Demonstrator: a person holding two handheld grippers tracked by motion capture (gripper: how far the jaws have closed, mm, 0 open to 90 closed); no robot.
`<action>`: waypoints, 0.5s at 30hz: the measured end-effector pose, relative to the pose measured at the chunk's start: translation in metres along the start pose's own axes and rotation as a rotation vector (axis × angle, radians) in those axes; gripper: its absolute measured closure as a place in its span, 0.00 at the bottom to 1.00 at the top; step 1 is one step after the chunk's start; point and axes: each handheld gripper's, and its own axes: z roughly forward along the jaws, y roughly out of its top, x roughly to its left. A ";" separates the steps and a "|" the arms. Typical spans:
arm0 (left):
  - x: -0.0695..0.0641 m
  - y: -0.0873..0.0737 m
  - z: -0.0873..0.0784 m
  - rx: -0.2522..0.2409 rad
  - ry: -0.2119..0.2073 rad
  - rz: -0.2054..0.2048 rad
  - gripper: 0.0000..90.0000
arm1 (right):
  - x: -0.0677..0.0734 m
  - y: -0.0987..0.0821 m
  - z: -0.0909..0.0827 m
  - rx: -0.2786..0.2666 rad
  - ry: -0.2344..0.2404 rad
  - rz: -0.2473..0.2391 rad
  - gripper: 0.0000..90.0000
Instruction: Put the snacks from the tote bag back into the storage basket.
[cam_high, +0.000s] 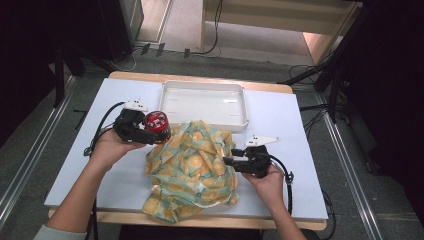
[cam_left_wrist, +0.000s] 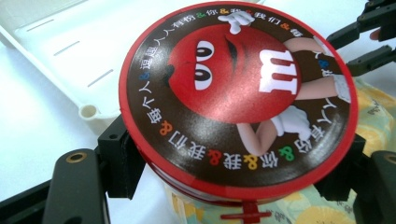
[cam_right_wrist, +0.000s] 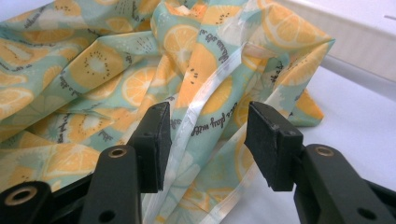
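Round red tin (cam_high: 156, 123) with a cartoon candy figure on its lid is clamped between the jaws of the left gripper (cam_high: 150, 131), held above the white table (cam_high: 65, 165) toward its left edge, just beside the upper left of the fruit-print bag. In the left gripper view the tin (cam_left_wrist: 233, 93) fills the span between the two black jaws; each pad presses against the tin's side wall, and the lid faces the camera, tilted. The person's left hand (cam_high: 107, 147) wraps the gripper body.

Fruit-print bag (cam_high: 192, 167), a crumpled plastic bag with orange slices on a pale green ground, lies at the table's centre and reaches to its near edge. The white tray (cam_high: 205, 120) sits beyond it at the far edge, its front rim just beside the bag's top.

Right gripper (cam_high: 229, 156) is at the bag's right side, held by the right hand (cam_high: 267, 180). In the right gripper view its jaws stand wide apart, with a fold of the bag (cam_right_wrist: 201, 93) and its pale seam strip between them; the pads (cam_right_wrist: 154, 140) do not press on it.
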 end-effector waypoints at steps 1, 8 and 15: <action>0.000 0.000 0.000 0.000 0.000 0.000 0.28 | 0.000 0.000 0.000 0.000 0.000 0.000 0.57; 0.010 0.010 0.010 -0.018 -0.010 -0.033 0.28 | -0.001 -0.001 0.003 0.033 0.019 0.006 0.57; 0.016 0.023 0.018 0.018 0.024 -0.002 0.28 | 0.002 -0.001 0.008 0.051 0.029 -0.001 0.57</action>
